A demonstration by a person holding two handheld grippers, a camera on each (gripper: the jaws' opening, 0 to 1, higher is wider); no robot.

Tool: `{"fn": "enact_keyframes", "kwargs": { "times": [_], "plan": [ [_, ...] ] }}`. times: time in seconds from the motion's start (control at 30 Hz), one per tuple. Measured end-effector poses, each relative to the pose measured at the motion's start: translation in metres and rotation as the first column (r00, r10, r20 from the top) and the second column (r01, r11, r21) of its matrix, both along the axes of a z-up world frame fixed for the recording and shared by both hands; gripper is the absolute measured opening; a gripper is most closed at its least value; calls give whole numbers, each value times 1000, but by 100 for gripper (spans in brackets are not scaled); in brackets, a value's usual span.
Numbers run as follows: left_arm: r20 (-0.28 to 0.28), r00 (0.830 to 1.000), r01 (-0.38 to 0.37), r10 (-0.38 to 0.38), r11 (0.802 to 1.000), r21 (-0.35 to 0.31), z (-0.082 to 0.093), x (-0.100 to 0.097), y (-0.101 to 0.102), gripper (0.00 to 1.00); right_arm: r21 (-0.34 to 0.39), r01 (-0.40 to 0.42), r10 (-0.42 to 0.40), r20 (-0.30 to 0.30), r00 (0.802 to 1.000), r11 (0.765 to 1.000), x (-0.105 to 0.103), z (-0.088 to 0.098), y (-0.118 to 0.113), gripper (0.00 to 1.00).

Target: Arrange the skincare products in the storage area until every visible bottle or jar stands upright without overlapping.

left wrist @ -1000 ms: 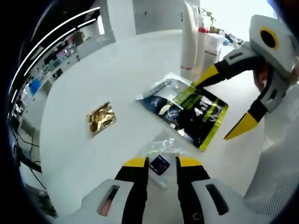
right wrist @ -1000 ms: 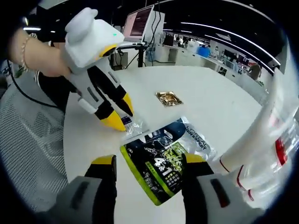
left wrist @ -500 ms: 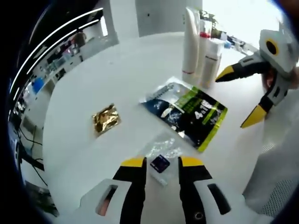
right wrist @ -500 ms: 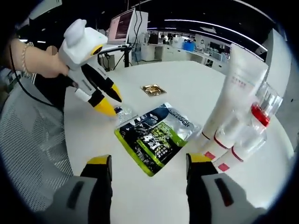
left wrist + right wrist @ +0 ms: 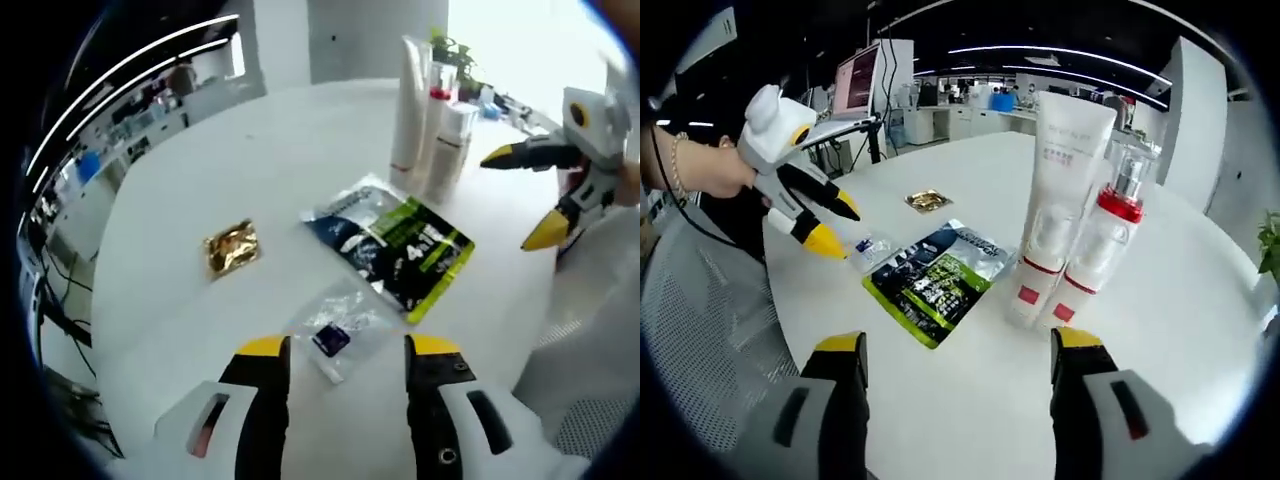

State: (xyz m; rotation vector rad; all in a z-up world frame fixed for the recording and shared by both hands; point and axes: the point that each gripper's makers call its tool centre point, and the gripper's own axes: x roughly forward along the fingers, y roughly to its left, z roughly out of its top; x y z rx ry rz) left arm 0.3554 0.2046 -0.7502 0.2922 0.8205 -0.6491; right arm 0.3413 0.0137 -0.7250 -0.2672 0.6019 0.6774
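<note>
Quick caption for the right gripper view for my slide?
Open right gripper faces upright skincare tubes and bottles beside a flat green-black sachet on the white table.

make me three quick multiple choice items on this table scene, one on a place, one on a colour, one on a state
1. Where does the gold sachet lie?
A. flat on the white table, apart from the other packets
B. on the green and black pouch
C. against the tubes

2. What colour is the pump bottle's collar?
A. blue
B. red
C. green

3. How does the tall white tube stand?
A. on its side
B. held in a hand-held gripper
C. upright on its cap

Answers: 1 A, bare table surrounds it; 2 B, a red ring sits under the clear cap; 3 C, it rises straight beside the pump bottle.
</note>
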Motion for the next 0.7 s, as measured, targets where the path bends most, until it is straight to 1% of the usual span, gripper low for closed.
{"fn": "enact_keyframes", "kwargs": {
  "times": [0.1, 0.33, 0.5, 0.7],
  "plan": [
    [5, 1000, -2, 2, 1000, -5, 5, -5, 1, 50, 12, 16, -16, 5, 1000, 1000, -3, 4, -6, 78],
    [2, 1000, -30, 30, 999, -44, 13, -15, 1, 57, 44, 48, -49, 11, 999, 998, -9, 13, -17, 83],
    [7, 999, -53, 54, 995, -81, 22, -21, 0, 66, 71, 68, -70, 17, 997, 995, -13, 19, -23, 86],
    [3, 994, -104, 106, 984, -145, 33, -28, 3, 72, 98, 95, -97, 21, 995, 991, -20, 26, -29, 88]
  ]
}}
